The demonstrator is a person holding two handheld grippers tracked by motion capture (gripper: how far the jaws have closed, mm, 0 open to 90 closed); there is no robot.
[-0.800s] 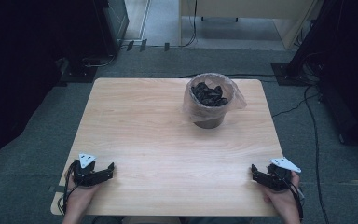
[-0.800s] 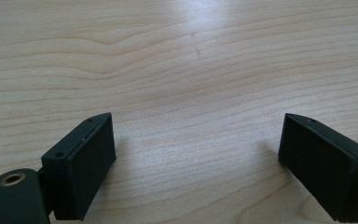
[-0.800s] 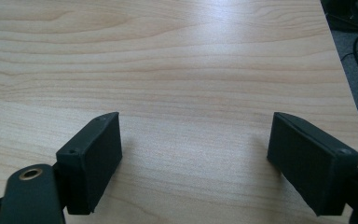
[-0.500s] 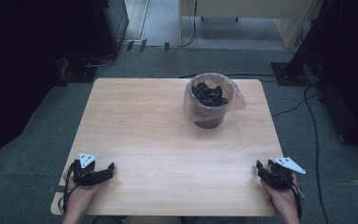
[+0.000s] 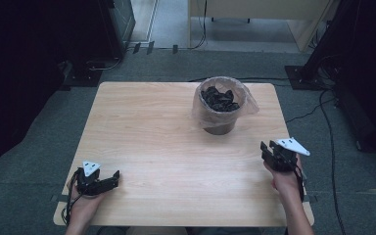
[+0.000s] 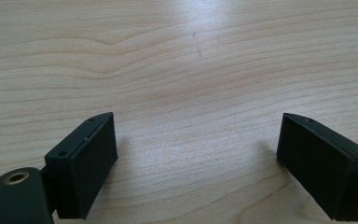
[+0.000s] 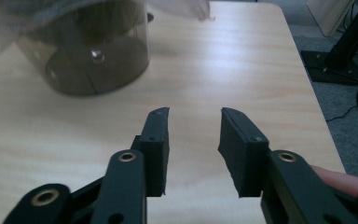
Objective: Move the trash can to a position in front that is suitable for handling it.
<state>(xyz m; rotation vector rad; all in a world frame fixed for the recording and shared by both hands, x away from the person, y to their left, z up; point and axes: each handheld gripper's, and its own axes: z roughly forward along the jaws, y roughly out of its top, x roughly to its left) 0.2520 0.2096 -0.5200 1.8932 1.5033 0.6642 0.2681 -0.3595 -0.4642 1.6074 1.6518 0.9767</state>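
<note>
Bin top cropped, blurred

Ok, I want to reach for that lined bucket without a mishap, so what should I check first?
1. Left claw open, nothing between jaws: ok.
2. Right claw open, nothing held: ok.
3. Bucket upright on the table: ok.
4. Bare table between right claw and bucket: ok.
5. Plastic liner seated on the rim: cannot tell; it sticks out loosely.
6. What the dark contents are: cannot tell.
</note>
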